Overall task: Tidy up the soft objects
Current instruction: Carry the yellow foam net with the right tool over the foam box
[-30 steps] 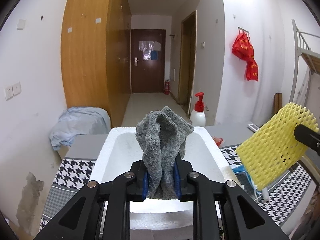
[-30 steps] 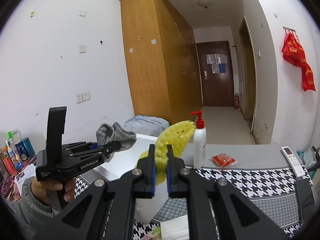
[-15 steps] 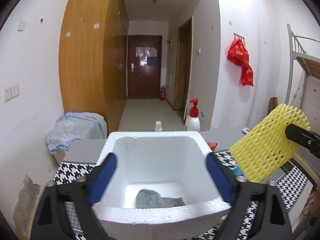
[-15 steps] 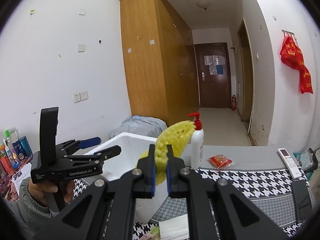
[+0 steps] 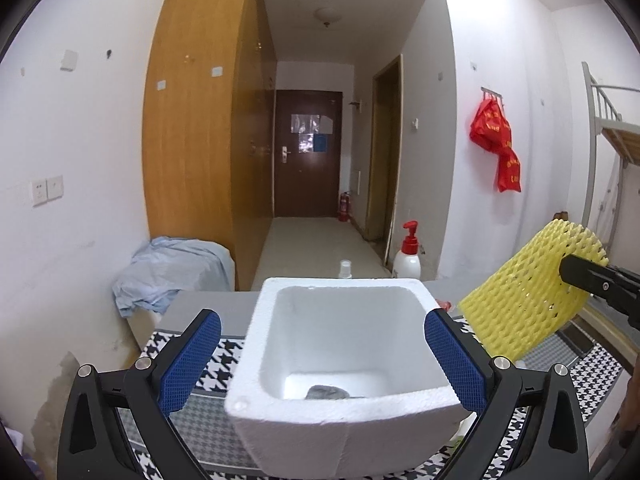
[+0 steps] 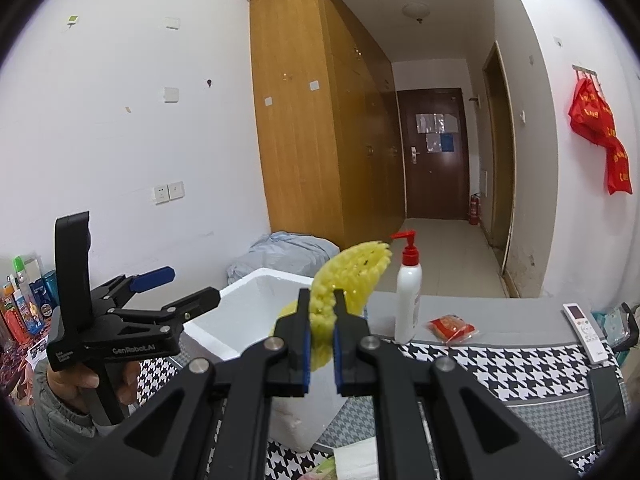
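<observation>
Flanking the foam box [image 5: 344,412], left jaws opening empty; right jaws pinch yellow netting [image 6: 352,268].

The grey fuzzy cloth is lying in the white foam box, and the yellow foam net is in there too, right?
Not quite. The left wrist view shows only the grey fuzzy cloth inside the white foam box. The yellow foam net is outside it, pinched in the right gripper.
</observation>
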The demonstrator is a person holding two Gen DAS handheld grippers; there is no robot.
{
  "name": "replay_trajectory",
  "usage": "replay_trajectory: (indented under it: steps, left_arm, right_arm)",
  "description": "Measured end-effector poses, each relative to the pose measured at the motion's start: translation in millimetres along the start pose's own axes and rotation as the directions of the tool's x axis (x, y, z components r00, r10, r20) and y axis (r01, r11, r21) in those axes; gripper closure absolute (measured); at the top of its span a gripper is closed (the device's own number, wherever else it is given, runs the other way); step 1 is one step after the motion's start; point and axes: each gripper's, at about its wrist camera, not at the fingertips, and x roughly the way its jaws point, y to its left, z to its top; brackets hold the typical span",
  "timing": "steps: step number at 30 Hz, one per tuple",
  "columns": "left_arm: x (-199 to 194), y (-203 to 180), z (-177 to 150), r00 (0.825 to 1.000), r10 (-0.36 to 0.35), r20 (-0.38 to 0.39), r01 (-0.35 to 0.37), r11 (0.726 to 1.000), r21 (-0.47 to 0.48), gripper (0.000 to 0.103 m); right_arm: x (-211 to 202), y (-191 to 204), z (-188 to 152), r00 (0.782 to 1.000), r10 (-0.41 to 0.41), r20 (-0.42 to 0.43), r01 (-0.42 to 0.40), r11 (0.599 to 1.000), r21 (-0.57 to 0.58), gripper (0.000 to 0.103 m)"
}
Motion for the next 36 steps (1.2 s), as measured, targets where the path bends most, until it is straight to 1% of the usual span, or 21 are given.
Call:
replay_trajectory:
  steps: [3, 5, 8, 10, 14, 22, 32, 36]
  left_arm:
    - [-10.5, 8.7, -3.9, 1.0, 0.015, 0.011, -0.014, 1.0, -0.026, 0.001]
    - [-16.0, 11.1, -5.7, 1.0, 0.019, 0.014, -0.018, 0.999, -0.027, 0.001]
    - [-23.8, 14.2, -9.0, 0.999, 0.044, 0.018, -0.044, 0.999, -0.02, 0.001]
    - [-27.4, 15.5, -10.1, 0.999, 0.045, 0.02, -0.044, 0.999, -0.021, 0.001]
    - [-31.1, 16.9, -12.4, 0.999, 0.046, 0.015, -0.045, 0.999, -0.02, 0.001]
    - [-37.7, 32.0, -18.5, 0.996, 0.086, 0.021, -0.085, 0.996, -0.033, 0.001]
    - [-40.6, 49.4, -35.2, 0.993, 0.115, -0.019, -0.116, 0.992, -0.049, 0.001]
    - [-44.4, 54.4, -36.1, 0.993, 0.121, -0.013, -0.122, 0.991, -0.049, 0.001]
  right_arm:
    - [2.7, 2.9, 1.0, 1.0, 0.005, 0.0, -0.005, 1.0, -0.005, 0.092]
    - [6.1, 5.4, 1.4, 1.0, 0.008, -0.003, -0.008, 1.0, -0.009, 0.092]
    - [11.9, 9.4, 2.3, 1.0, 0.007, -0.01, -0.008, 1.0, -0.014, 0.092]
    - [14.8, 11.5, 2.6, 1.0, 0.012, -0.014, -0.012, 1.0, -0.014, 0.092]
    - [21.2, 14.8, 2.8, 1.0, 0.018, -0.022, -0.018, 1.0, -0.015, 0.092]
    - [36.5, 22.7, 4.0, 0.999, 0.025, -0.041, -0.026, 0.999, -0.021, 0.092]
    - [62.3, 33.4, 5.1, 0.995, 0.051, -0.082, -0.053, 0.998, -0.025, 0.092]
    - [72.2, 39.3, 4.4, 0.993, 0.051, -0.103, -0.054, 0.998, -0.028, 0.092]
